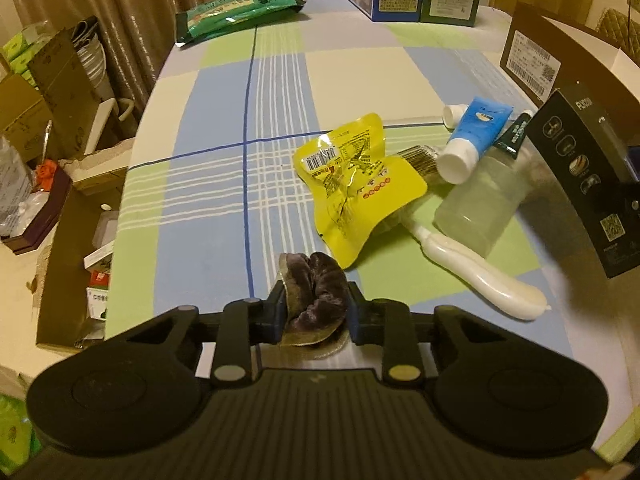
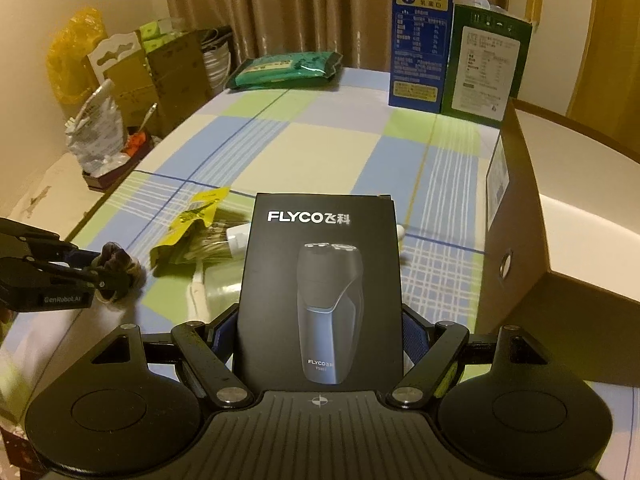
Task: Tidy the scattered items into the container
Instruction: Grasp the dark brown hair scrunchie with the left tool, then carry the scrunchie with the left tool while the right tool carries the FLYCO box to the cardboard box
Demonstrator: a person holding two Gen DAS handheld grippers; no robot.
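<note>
Squeezing a purple scrunchie (image 1: pixel 318 296) in the left gripper (image 1: pixel 316 312)
Its jaws pinch tight on it, low over the checked tablecloth (image 1: pixel 224 184); the right gripper (image 2: pixel 320 344) clamps a black shaver box (image 2: pixel 320 280) beside the brown cardboard box (image 2: pixel 560 240).

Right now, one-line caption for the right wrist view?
Right claw holds a black shaver box upright beside the open cardboard box, above a checked tablecloth.

Both grippers (image 1: pixel 316 312) (image 2: pixel 320 332) were matte black, with blue pads (image 1: pixel 280 312), silver rivets and round side discs.
</note>
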